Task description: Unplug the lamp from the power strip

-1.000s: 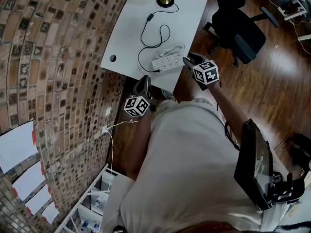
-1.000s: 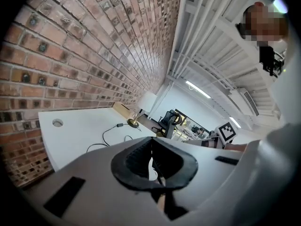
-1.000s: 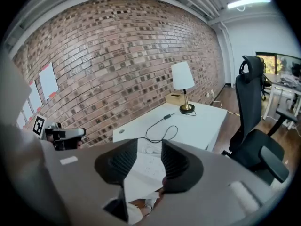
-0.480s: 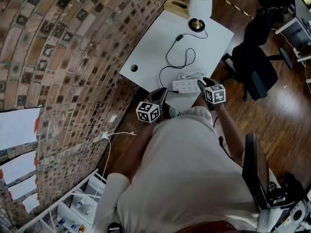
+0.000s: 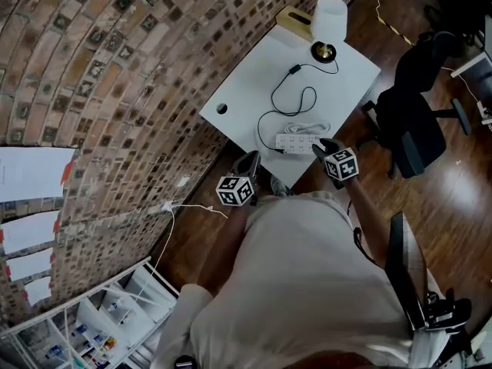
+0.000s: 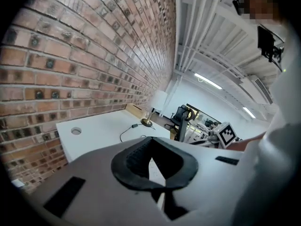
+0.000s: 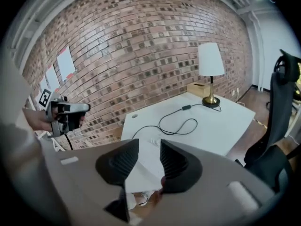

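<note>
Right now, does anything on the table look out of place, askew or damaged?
Nothing stands out. The lamp stands upright at the far corner of the table; its black cord loops loosely to the power strip, lying flat by the near edge.

The left hand-held gripper (image 5: 247, 162) sits mid-frame in the head view, tilted a little downward, its jaw tips together on nothing. The right hand-held gripper (image 5: 324, 146), right of centre on an outstretched forearm (image 5: 360, 206), points more steeply down. Its jaws have just been closing and stand apart, empty.
</note>
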